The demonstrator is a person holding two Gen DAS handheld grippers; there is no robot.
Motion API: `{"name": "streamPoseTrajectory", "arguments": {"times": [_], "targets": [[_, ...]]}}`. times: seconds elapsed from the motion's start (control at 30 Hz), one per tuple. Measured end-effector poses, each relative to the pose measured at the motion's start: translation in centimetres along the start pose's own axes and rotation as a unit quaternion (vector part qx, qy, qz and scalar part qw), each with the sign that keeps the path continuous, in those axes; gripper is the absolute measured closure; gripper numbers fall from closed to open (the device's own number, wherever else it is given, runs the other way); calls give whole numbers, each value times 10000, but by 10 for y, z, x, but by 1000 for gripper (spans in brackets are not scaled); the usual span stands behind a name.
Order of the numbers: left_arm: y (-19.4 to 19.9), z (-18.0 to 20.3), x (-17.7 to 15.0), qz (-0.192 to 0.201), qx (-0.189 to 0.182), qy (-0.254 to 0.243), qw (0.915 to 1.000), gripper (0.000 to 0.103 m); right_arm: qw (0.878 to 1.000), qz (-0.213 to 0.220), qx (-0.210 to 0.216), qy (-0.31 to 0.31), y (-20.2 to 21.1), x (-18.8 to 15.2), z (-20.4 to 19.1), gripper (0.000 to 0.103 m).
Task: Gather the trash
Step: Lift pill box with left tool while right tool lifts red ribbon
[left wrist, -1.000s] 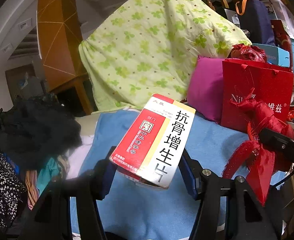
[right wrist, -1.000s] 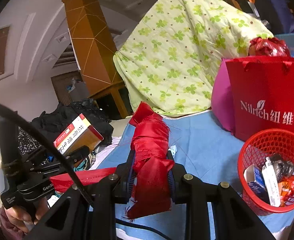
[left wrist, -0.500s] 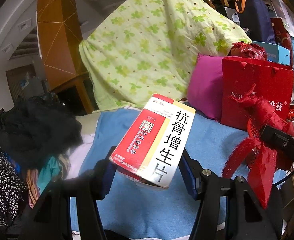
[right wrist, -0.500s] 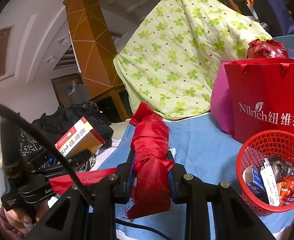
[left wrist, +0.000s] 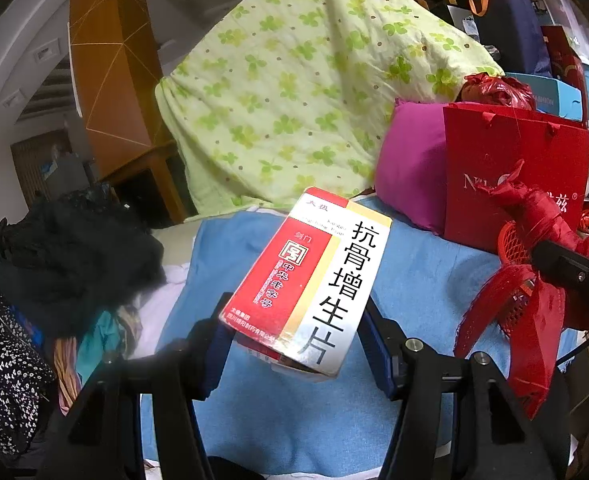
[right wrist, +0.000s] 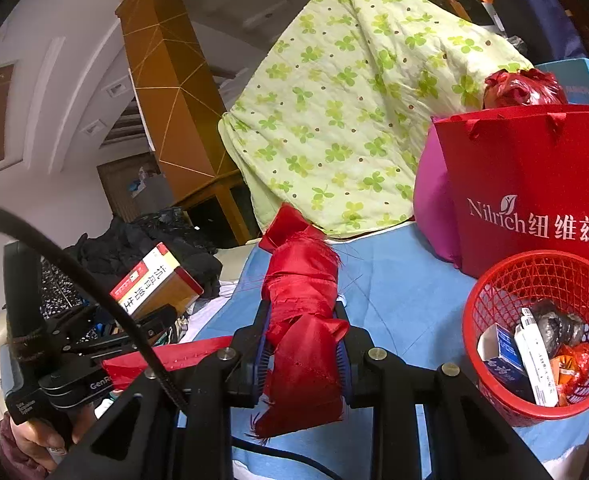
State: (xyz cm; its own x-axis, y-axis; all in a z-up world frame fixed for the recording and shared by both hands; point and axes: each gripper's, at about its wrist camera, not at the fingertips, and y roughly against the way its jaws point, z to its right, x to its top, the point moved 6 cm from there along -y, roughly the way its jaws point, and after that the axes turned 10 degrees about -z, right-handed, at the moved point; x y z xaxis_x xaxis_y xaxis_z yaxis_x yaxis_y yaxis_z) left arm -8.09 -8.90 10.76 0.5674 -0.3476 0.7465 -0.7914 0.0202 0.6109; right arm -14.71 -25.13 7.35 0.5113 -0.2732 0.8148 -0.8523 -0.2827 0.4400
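Note:
My left gripper [left wrist: 294, 350] is shut on a red, yellow and white medicine box [left wrist: 310, 276] and holds it tilted above the blue cloth [left wrist: 414, 280]. The box also shows in the right wrist view [right wrist: 154, 280], at the left. My right gripper [right wrist: 304, 354] is shut on a bundle of red fabric [right wrist: 302, 304], also seen in the left wrist view [left wrist: 534, 280] at the right. A red mesh trash basket [right wrist: 506, 280] stands on the cloth at the lower right, with several boxes and wrappers inside.
A red Nilrich paper bag [right wrist: 534, 176] and a magenta cushion [right wrist: 430, 208] stand behind the basket. A green clover quilt [right wrist: 354, 100] is piled at the back. Dark clothes [left wrist: 54, 260] are heaped at the left. A black cable [right wrist: 94, 292] crosses in front.
Both grippers keep their hold. The right gripper with the red fabric has drifted slightly; the basket sits a little lower and to the left in its view.

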Motion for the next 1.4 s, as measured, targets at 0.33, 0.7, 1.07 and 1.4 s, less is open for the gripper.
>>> {"name": "streamPoseTrajectory", "arguments": {"times": [0.33, 0.7, 1.07, 1.4], "targets": [[-10, 11, -3, -111, -24, -107, 9999, 42, 9999, 13, -35, -143, 0, -1, 11, 73], [-16, 18, -6, -186, -57, -148, 9997, 42, 9997, 14, -91, -211, 0, -4, 18, 73], [-19, 20, -10, -214, -88, -171, 9996, 42, 9995, 33, -104, -311, 2, -6, 23, 73], [-20, 25, -11, -229, -105, -242, 9994, 42, 9991, 34, -128, -394, 3, -9, 28, 73]]}}
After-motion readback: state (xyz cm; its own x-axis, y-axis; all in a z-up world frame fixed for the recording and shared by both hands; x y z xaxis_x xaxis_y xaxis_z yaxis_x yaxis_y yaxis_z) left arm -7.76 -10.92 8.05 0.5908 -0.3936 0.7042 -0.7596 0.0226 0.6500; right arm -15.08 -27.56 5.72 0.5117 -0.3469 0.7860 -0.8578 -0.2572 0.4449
